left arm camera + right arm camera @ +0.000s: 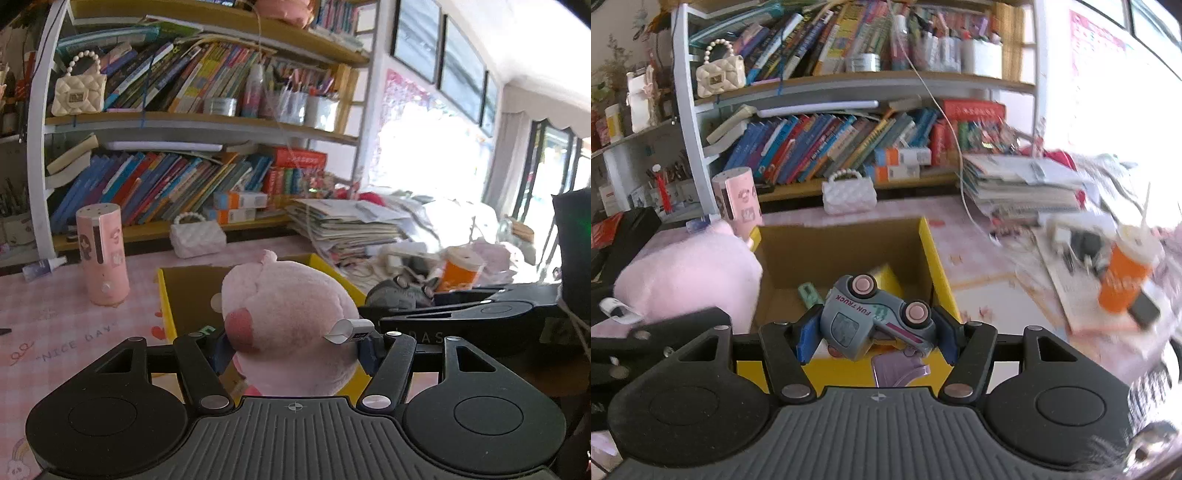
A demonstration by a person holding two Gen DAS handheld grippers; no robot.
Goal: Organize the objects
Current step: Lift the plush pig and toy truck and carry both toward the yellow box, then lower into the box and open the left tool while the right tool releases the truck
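The left gripper (295, 343) clamps the plush (291, 325); the right gripper (875, 332) pinches the truck (875, 317) (tilted), which could slip and miss the box (931, 258).

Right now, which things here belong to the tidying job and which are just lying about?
In the job: pink plush toy in left gripper; toy truck in right gripper; yellow box.
Lying about: white quilted purse; orange cup; paper stack.
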